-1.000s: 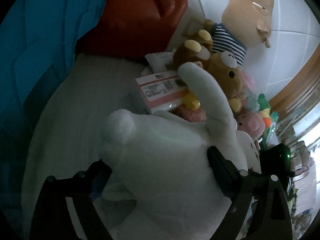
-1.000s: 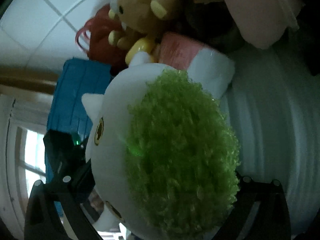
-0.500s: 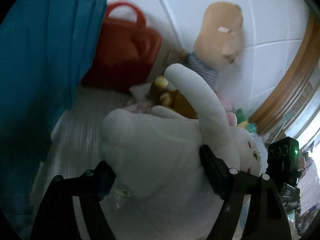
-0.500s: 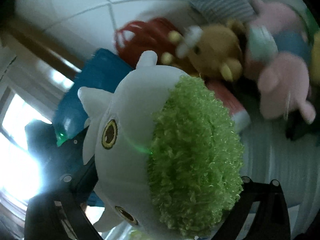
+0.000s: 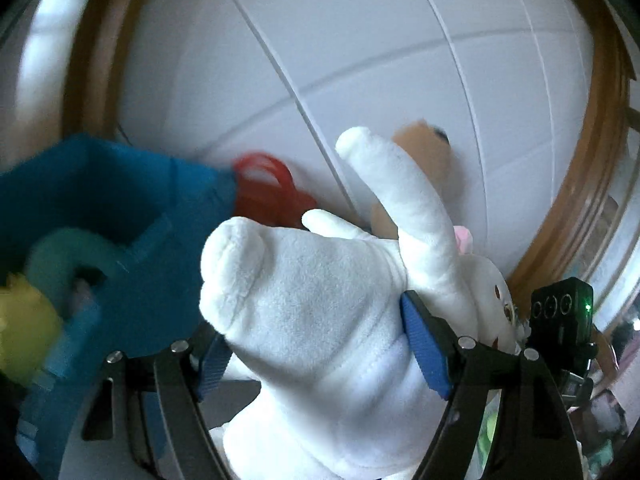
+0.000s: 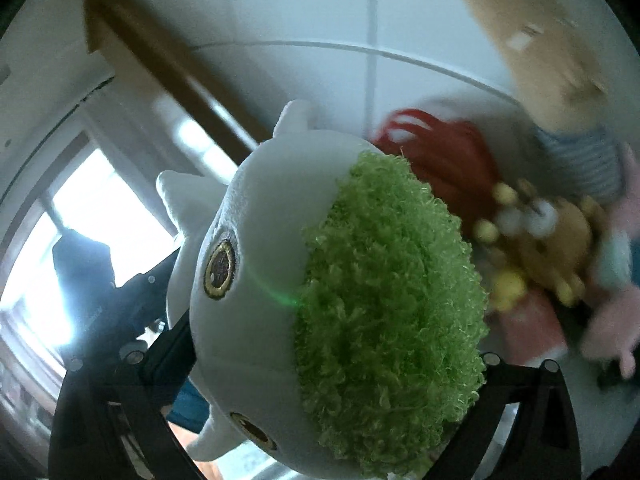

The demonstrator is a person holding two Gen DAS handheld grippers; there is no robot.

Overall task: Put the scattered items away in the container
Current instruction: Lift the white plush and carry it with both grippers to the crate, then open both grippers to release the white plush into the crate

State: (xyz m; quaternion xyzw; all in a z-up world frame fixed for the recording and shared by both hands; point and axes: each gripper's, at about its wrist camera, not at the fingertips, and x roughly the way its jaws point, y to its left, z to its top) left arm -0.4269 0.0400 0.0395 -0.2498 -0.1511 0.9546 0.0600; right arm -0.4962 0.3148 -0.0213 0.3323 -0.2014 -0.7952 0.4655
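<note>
My left gripper (image 5: 316,354) is shut on a white plush rabbit (image 5: 312,300), its blue pads (image 5: 420,344) pressing both flanks, one long ear sticking up. To the left, lower down, the blue fabric container (image 5: 120,208) shows its open top, with a teal toy (image 5: 60,264) and a yellow toy (image 5: 24,332) inside. In the right wrist view my right gripper (image 6: 328,360) is shut on a white plush with green curly hair (image 6: 248,288), held up in the air. More plush toys lie in a blurred pile at the right, among them a brown bear (image 6: 552,236).
A red bag (image 5: 272,192) and a tan plush (image 5: 424,160) rest against the white panelled wall (image 5: 360,60). A wooden frame (image 5: 592,160) runs along the right. In the right wrist view a tan plush in a striped shirt (image 6: 540,40) and a bright window (image 6: 80,220) show.
Both grippers have risen with their plush toys, and the bed surface has dropped out of view. The blue container's opening now shows at the left. The right wrist has rolled.
</note>
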